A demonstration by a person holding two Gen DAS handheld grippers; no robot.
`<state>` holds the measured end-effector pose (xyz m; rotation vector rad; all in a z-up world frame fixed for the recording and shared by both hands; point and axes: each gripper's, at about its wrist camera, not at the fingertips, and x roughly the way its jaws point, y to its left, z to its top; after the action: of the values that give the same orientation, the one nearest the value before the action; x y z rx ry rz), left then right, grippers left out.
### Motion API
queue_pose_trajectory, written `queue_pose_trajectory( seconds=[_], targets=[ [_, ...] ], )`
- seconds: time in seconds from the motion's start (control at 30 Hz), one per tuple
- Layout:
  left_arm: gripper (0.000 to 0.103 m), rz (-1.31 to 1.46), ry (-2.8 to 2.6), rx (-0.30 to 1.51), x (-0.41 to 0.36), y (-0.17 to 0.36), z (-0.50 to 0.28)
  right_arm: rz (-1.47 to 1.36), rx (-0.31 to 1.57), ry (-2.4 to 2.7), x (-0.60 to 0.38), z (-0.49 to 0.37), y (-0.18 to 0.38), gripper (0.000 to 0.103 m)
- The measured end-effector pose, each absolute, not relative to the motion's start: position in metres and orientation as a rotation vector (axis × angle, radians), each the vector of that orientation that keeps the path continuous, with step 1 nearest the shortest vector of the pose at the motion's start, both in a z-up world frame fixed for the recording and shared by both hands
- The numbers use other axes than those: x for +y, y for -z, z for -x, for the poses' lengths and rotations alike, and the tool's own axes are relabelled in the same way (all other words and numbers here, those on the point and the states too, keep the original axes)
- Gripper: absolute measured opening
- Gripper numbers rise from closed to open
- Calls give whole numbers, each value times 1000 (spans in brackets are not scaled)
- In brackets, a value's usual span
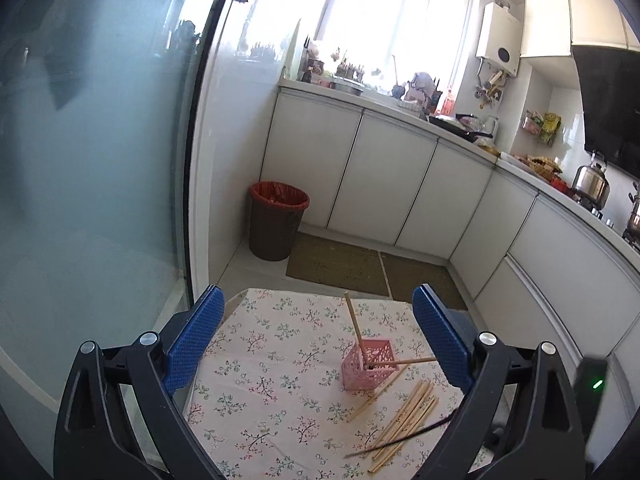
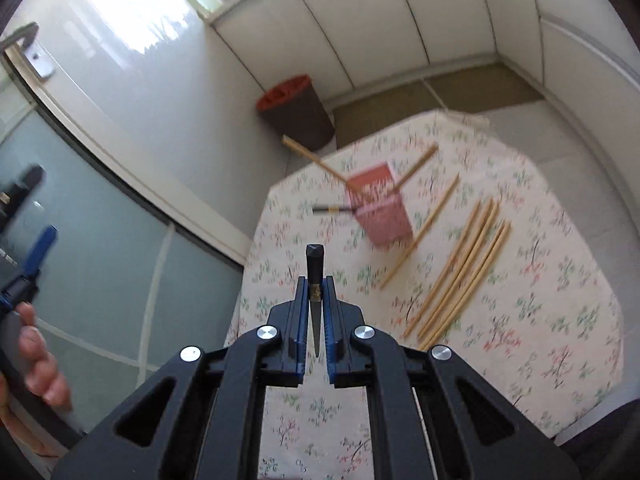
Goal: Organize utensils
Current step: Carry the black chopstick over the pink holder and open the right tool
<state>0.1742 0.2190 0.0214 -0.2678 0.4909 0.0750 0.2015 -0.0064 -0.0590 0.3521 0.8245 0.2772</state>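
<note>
Left wrist view
- Left gripper (image 1: 318, 340): jaws spread wide, nothing between the blue pads; it hangs over the near edge of the table, likely waiting its turn or ready to steady the holder.
- Table (image 1: 260, 360): floral cloth, set in a kitchen corner near the cabinets.
- Holder (image 1: 370, 364): pink lattice box standing upright right of centre, within reach of both grippers.
- Sticks in holder (image 1: 354, 318): two bamboo chopsticks lean out of it, one up and left, one low to the right; they tilt because the box is short and wide.
- Loose pile (image 1: 408, 416): bamboo chopsticks lying roughly parallel just in front and to the right of the holder, not yet sorted.
- Dark chopstick (image 1: 400, 438): a thin black streak runs across the pile toward the right edge; blurred, so its exact place is unclear.
- Bin (image 1: 278, 220): on the floor beyond the table, well apart from the work.

Right wrist view
- Right gripper (image 2: 316, 300): jaws clenched on a dark chopstick (image 2: 314, 264), held near its thick end, which juts forward past the pads; the thin tip points back toward the camera.
- Aim: the stick points toward the holder (image 2: 382, 208), so dropping it in seems the step in hand.
- Holder contents: two bamboo sticks and what looks like a dark one jutting left; motion blur hides detail.
- Loose pile (image 2: 460, 272): lies right of the holder on the cloth.
- Hand (image 2: 38, 364): at the left edge, gripping the left gripper's handle.
</note>
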Motion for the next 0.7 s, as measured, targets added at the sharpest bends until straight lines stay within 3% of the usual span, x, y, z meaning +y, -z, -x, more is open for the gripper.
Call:
queue_pose_trajectory(
  seconds=[0.13,0.27,0.7],
  targets=[
    [91,247,-98,551,209,-1,-189,-307,642,-239,-20,-222,6,7],
    [91,232,-127,602,208,15,-201,-253,515,-169,-20,-254,-11,7],
    [91,245,-150,652,215,31,-222,-252,676,-104,-18,-376,96,12]
  ],
)
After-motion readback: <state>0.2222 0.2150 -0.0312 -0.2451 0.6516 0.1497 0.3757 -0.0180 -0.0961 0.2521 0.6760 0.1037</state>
